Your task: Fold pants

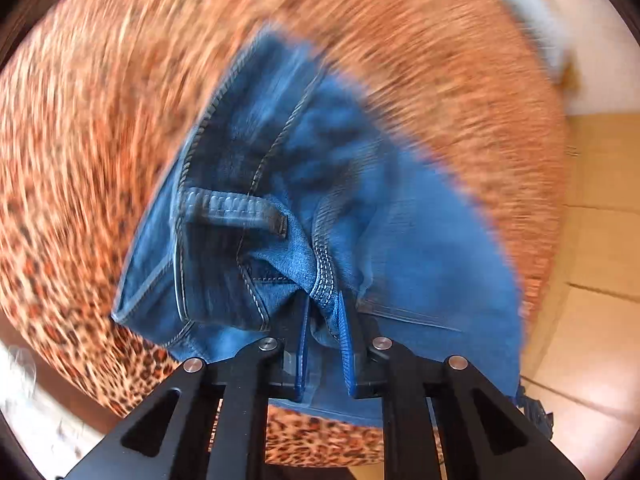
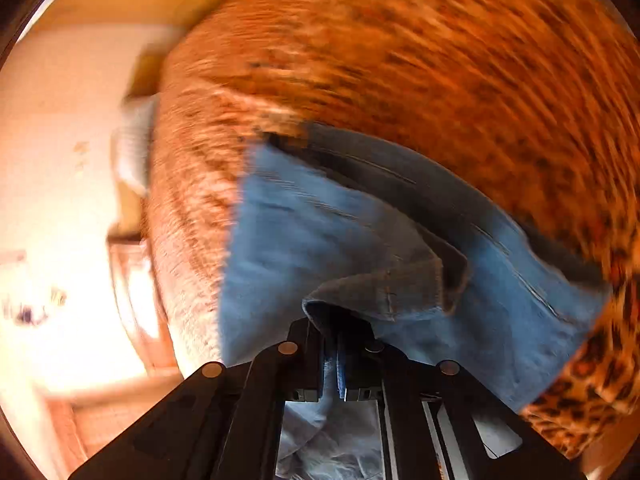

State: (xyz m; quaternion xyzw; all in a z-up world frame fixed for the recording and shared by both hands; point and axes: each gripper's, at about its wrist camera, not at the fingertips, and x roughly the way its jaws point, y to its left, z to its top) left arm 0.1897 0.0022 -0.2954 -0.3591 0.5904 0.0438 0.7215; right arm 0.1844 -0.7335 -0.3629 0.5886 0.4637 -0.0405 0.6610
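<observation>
Item: pants [image 1: 304,184], blue denim, lying on a leopard-print cover [image 1: 80,160] that drapes a raised soft surface; a tiled floor [image 1: 600,240] shows beyond its edge. Both views are blurred with motion.

Left gripper [image 1: 323,312]: jaws pressed together on a bunched ridge of denim at a thick double-stitched seam, near a belt loop [image 1: 236,210] (so this is likely the waistband end). Cloth fills the gap between the pads.

Right gripper [image 2: 330,330]: jaws nipped tight on a folded edge of the same garment, with paler denim hanging below the fingers and a flap draped ahead of them.

Step in hand, as judged: carrying two pinched points to lay one part of the garment over another.

Handling notes:
- Keep both pinches firm; denim is heavy, and the left grip sits on a bulky seam that could slip out.
- Travel the two hands together, keeping the held edge taut between them.
- Lower onto the cover before releasing, edges lined up.
- Watch the cloth near the cover's edge; it could drag the garment off.
</observation>
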